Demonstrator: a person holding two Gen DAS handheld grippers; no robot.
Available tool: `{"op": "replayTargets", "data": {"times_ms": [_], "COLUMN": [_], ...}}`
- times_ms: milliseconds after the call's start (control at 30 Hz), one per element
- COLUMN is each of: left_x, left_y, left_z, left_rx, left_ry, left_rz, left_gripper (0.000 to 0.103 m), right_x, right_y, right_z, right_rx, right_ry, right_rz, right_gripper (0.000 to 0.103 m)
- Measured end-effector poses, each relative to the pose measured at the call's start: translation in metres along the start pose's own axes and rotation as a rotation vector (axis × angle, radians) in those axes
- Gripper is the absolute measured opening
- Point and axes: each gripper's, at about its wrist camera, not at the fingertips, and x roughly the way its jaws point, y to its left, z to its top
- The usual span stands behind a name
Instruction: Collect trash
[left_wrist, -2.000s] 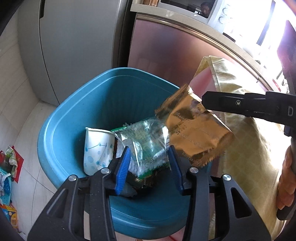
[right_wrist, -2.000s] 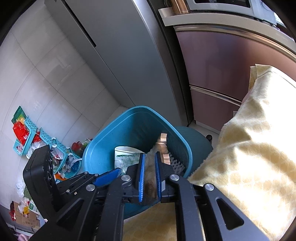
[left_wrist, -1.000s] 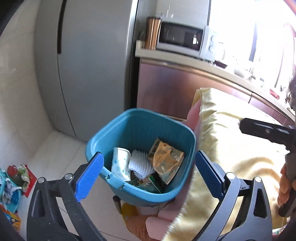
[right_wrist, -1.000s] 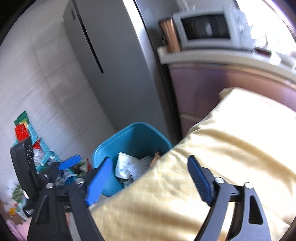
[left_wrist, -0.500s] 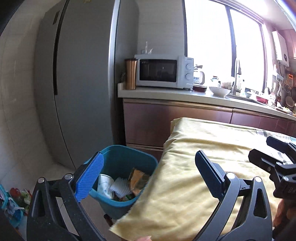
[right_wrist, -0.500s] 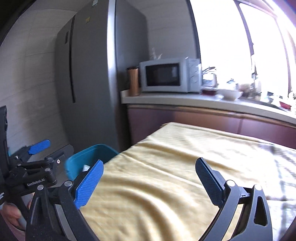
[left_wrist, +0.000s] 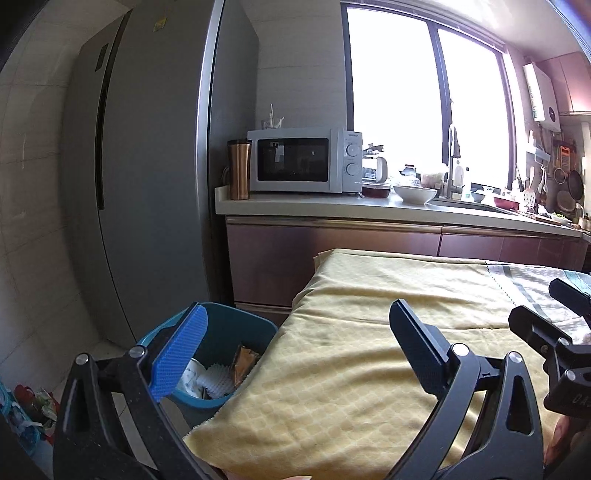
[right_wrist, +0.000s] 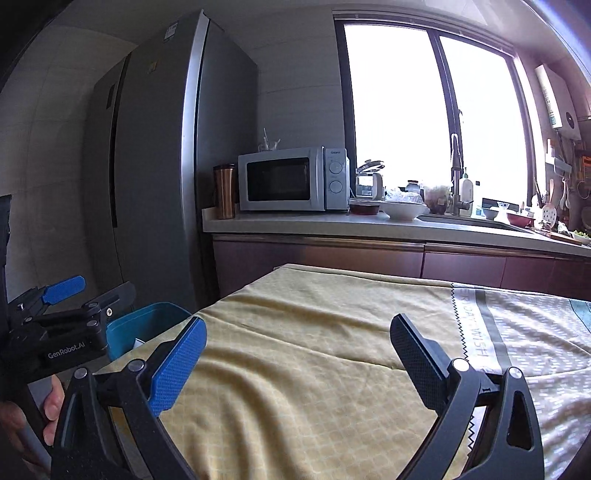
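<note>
Moved: both hand-held grippers pulled back from the blue bin; wrappers dropped inside.
Left hand-held gripper: wide, empty.
Right hand-held gripper: wide, empty.
Bin items: perhaps three.
Writing: "GenRobot.AI"; microwave "Galanz".

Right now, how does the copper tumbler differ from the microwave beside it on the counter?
The copper tumbler is tall, narrow and copper-coloured with a dark lid; the microwave is wide, boxy and white with a dark window. The tumbler stands nearer the fridge; the microwave sits nearer the window. The microwave carries small things on top; the tumbler carries none. Both stand upright on the same counter.
</note>
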Motion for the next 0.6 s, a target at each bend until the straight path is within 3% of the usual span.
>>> {"op": "replayTargets", "data": {"times_ms": [600], "left_x": [-0.011], "left_y": [-0.008], "left_z": [-0.004], "left_rx": [0.012], "left_ry": [-0.037], "left_rz": [-0.004], "left_gripper": [0.097], "right_x": [-0.021], "right_y": [-0.008], "right_z": [-0.003], "right_rx": [0.022], "right_ry": [-0.04], "right_rz": [-0.026], "right_gripper": [0.096]}}
